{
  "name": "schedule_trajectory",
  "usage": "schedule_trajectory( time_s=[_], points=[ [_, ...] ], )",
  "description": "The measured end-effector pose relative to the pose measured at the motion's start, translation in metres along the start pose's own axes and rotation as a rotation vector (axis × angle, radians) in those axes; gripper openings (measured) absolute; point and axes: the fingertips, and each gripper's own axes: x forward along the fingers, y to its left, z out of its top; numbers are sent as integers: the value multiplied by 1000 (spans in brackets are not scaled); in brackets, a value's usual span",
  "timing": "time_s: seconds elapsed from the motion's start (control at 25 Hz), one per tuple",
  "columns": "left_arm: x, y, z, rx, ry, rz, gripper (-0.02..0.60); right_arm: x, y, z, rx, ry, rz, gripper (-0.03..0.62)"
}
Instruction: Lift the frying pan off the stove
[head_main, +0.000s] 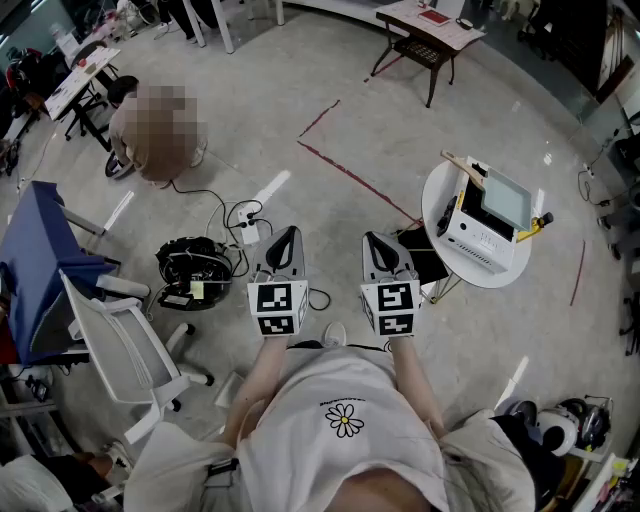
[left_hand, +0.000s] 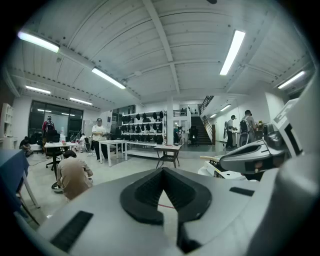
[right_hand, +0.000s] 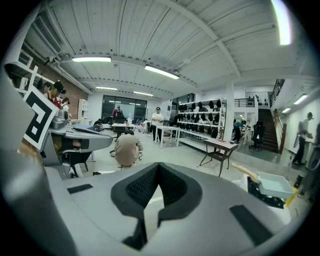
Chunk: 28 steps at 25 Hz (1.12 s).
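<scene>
A: Head view: the frying pan (head_main: 505, 200) sits on the stove (head_main: 480, 240) on the round table (head_main: 432, 195), right of frame, well apart from the left tongs (head_main: 284, 238) and right tongs (head_main: 380, 243).
B: Probably stiff, lightish; take its wooden handle (head_main: 458, 162).
A: Left gripper view: left tongs (left_hand: 162, 172) clenched, empty.
B: Right gripper view: right tongs (right_hand: 158, 167) likewise; frying pan (right_hand: 275, 184) lower right. No readable writing.
</scene>
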Motion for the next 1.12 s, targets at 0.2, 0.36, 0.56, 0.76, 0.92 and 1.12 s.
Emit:
schedule_trajectory(
  time_s=[0.2,0.36,0.56,0.76,0.92,1.12],
  points=[
    [7,-1,0,5,-3,1,-2,6,-2,-2,-13,4,16,2],
    [14,-2,-2,7,1,3,-2,11,-7,-2,-8,-4,27,2],
    [19,2,2,14,-5,18,-1,19,-18,3,57,-41,26,2],
    [28,23,1,-5,-1,69,0,31,-20,0,65,-29,57,2],
    [49,34,9,-7,-13,86,-2,47,-28,2,39,-24,77,3],
    [85,48,18,-18,-24,99,-1,78,-44,17,1,-40,88,3]
  ],
)
